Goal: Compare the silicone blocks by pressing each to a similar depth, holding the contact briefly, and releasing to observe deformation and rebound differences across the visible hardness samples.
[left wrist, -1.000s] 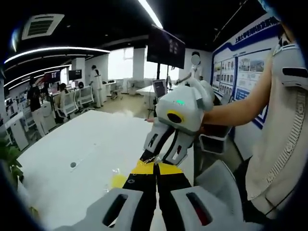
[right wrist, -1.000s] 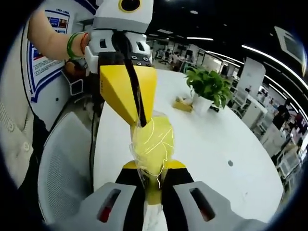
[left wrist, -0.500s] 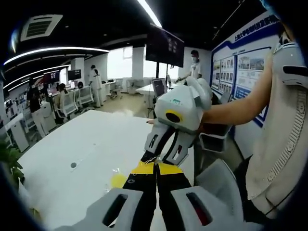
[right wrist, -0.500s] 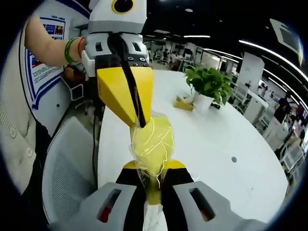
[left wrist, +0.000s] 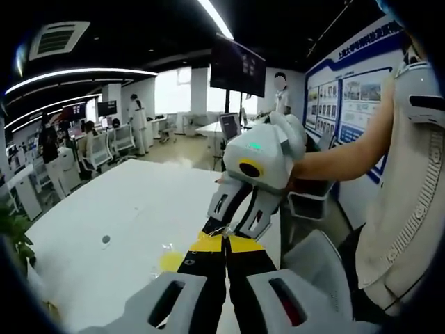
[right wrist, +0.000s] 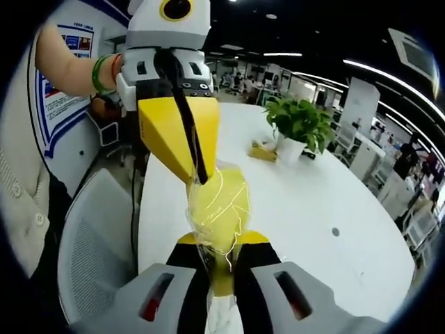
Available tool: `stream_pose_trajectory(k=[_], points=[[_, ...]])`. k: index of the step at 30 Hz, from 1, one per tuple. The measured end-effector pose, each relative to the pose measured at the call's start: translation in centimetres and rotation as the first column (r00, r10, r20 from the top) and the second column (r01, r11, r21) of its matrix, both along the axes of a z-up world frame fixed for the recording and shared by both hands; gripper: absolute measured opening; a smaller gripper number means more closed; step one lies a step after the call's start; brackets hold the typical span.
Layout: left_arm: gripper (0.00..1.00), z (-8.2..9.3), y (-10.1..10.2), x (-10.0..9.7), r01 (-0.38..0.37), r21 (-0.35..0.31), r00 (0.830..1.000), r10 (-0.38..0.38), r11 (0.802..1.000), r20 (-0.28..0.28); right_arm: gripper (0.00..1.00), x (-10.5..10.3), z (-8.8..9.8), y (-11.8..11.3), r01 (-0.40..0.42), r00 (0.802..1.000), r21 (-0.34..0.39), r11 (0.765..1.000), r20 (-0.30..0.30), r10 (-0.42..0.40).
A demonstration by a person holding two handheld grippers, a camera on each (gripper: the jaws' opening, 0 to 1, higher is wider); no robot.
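My right gripper and left gripper both pinch the yellow silicone block in its clear crinkly plastic wrap, jaws closed narrow on it, held in air above the big white table, w/ a potted green plant further back.

Long white glossy table: potted green leafy plant in white pot near far end, small yellow object just beside it.
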State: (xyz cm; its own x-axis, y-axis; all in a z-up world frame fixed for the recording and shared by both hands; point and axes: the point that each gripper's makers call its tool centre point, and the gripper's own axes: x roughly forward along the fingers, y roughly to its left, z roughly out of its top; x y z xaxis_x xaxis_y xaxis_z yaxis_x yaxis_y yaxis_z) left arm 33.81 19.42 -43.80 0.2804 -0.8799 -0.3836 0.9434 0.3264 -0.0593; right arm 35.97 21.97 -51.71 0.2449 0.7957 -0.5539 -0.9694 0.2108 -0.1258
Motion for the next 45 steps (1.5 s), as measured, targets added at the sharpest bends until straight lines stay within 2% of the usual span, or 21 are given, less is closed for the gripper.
stream_pose_trajectory(k=[1, 6, 8, 15, 18, 21, 27, 45], points=[[0.00, 0.0, 0.0, 0.0, -0.001, 0.002, 1.000, 0.001, 1.000, 0.001, 0.06, 0.3, 0.1, 0.0, 0.001, 0.999, 0.001, 1.000, 0.032, -0.001], [0.00, -0.1, 0.1, -0.2, 0.012, -0.002, 1.000, -0.012, 1.000, -0.025, 0.08, -0.1, -0.1, 0.2, -0.013, 1.000, 0.017, 1.000, 0.004, 0.013], [0.00, -0.1, 0.2, -0.1, 0.000, -0.012, 0.999, 0.000, 1.000, -0.052, 0.08, -0.3, -0.1, 0.3, -0.015, 1.000, 0.022, 1.000, -0.011, 0.015], [0.00, -0.3, 0.3, -0.1, -0.007, -0.007, 0.999, 0.007, 1.000, -0.046, 0.10, -0.5, -0.3, 0.4, -0.031, 0.999, 0.016, 0.999, -0.022, 0.031], [0.00, -0.3, 0.4, -0.1, -0.020, -0.008, 0.997, 0.020, 1.000, -0.068, 0.11, -0.5, -0.4, 0.4, -0.035, 0.999, 0.014, 0.999, -0.029, 0.035], [0.00, -0.4, 0.3, -0.1, -0.015, 0.001, 0.998, 0.015, 1.000, -0.064, 0.11, -0.6, -0.5, 0.4, -0.039, 0.999, 0.009, 0.999, -0.035, 0.040], [0.00, -0.4, 0.1, 0.0, -0.019, -0.003, 0.998, 0.018, 1.000, -0.063, 0.13, -0.5, -0.5, 0.0, -0.041, 0.999, 0.000, 0.999, -0.022, 0.041], [0.00, -1.0, 0.1, 0.0, -0.037, 0.020, 0.995, 0.039, 0.999, -0.096, 0.26, -1.3, -1.6, 0.1, -0.050, 0.995, -0.020, 0.999, -0.091, 0.048]])
